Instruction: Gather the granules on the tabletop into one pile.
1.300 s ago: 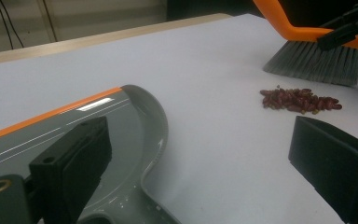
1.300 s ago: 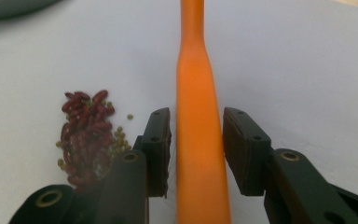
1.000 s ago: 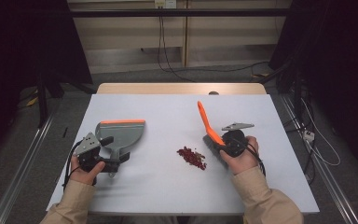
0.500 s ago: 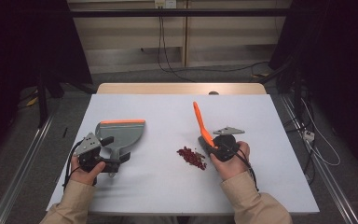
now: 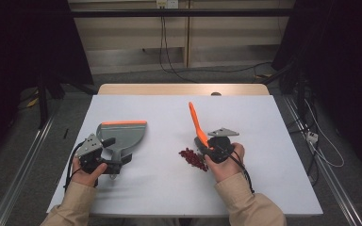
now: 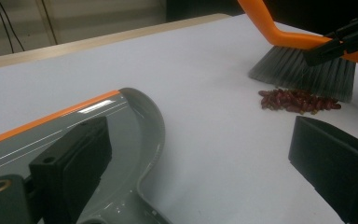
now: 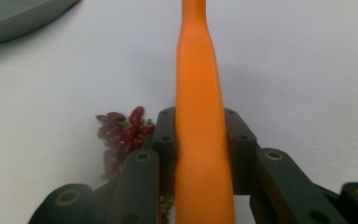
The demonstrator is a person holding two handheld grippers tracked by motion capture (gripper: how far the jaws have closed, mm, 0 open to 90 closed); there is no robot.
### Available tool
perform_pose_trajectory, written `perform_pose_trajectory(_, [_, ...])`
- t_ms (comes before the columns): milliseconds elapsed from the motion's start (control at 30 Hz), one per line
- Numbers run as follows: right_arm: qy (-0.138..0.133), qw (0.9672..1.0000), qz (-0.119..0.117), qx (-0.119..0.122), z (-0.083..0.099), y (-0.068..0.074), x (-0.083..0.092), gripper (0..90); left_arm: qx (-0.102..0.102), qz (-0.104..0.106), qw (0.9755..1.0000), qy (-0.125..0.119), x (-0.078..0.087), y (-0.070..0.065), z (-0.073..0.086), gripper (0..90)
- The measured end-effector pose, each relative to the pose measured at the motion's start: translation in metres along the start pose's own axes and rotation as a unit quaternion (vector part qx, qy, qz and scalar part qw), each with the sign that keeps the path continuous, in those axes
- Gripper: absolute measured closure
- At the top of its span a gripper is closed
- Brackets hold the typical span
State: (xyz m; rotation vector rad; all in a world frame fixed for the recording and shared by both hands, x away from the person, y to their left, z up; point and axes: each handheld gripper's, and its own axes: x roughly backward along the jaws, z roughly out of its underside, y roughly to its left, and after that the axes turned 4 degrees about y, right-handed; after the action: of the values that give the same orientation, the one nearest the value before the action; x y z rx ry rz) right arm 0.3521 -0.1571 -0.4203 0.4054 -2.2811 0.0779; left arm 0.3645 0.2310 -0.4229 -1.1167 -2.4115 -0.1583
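A grey dustpan (image 5: 125, 134) with an orange lip lies on the white table (image 5: 273, 141) at the left. My left gripper (image 5: 115, 151) sits at its handle. In the left gripper view the left gripper (image 6: 200, 154) stands open, one jaw over the dustpan (image 6: 121, 121), the other far off over bare table. My right gripper (image 5: 202, 143) is shut on the orange handle of a brush (image 5: 195, 120). Its grey bristles (image 6: 303, 74) rest beside a small pile of red beans (image 5: 193, 159). The right gripper (image 7: 200, 135) clamps the brush handle (image 7: 198, 70), with the beans (image 7: 121, 126) just to the left.
The tabletop has a wooden strip (image 5: 184, 89) along its far edge. Cables (image 5: 320, 146) trail over the floor to the right of the table, and a metal rail (image 5: 23, 169) runs along the floor on the left. Dark surroundings lie beyond.
My right hand has carried the brush leftwards across the table, bringing the bristles up against the bean pile. The left hand and the dustpan have stayed put.
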Motion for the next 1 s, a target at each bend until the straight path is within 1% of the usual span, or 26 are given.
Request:
perform_pose_trajectory(33, [0.000,1.0000,-0.002,0.000,-0.001,0.002,-0.001,71.5,0.000,0.000,1.0000,0.000,0.000,0.000,0.000,5.6])
perform_pose_trajectory(67, [-0.001,1.0000,0.002,0.006,-0.002,0.004,-0.002,71.5,0.000,0.000,1.0000,0.000,0.000,0.000,0.000,5.6])
perform_pose_trajectory(167, [-0.004,0.9999,0.001,0.012,-0.004,0.007,-0.005,71.4,0.002,0.000,1.0000,0.000,0.000,0.000,0.000,5.6])
perform_pose_trajectory(267, [-0.005,0.9999,-0.007,0.007,-0.005,0.007,-0.007,71.5,-0.001,-0.002,1.0000,0.002,0.000,0.001,0.000,5.6])
perform_pose_trajectory(367, [-0.006,0.9999,-0.006,0.012,-0.006,0.009,-0.008,71.5,0.000,-0.001,1.0000,0.003,0.000,0.001,0.000,5.6])
perform_pose_trajectory(400, [-0.008,0.9999,-0.005,0.014,-0.007,0.008,-0.008,71.5,0.000,-0.002,1.0000,0.003,0.000,0.001,0.001,5.6])
perform_pose_trajectory(467, [-0.011,0.9998,-0.016,0.005,-0.007,0.007,-0.009,71.4,0.000,-0.001,1.0000,0.003,0.000,0.002,0.001,5.6])
perform_pose_trajectory(500, [-0.011,0.9998,-0.017,0.004,-0.008,0.007,-0.010,71.5,0.001,-0.001,1.0000,0.003,0.000,0.002,0.001,5.6])
perform_pose_trajectory(600, [-0.013,0.9996,-0.022,0.008,-0.009,0.009,-0.011,71.4,0.001,-0.002,1.0000,0.002,0.000,0.002,0.001,5.6])
perform_pose_trajectory(633, [-0.014,0.9997,-0.021,0.008,-0.009,0.010,-0.011,71.4,0.002,-0.002,1.0000,0.002,0.000,0.002,0.001,5.6])
perform_pose_trajectory(733, [-0.017,0.9994,-0.029,0.005,-0.010,0.010,-0.013,71.4,0.002,-0.002,1.0000,0.003,0.000,0.002,0.001,5.6])
perform_pose_trajectory(900, [-0.022,0.9993,-0.030,0.008,-0.012,0.009,-0.011,71.4,0.001,-0.001,1.0000,0.006,-0.001,0.002,0.002,5.6])
perform_pose_trajectory(1000, [-0.027,0.9992,-0.029,0.009,-0.012,0.006,-0.007,71.4,0.002,-0.001,1.0000,0.004,-0.001,0.002,0.002,5.6])
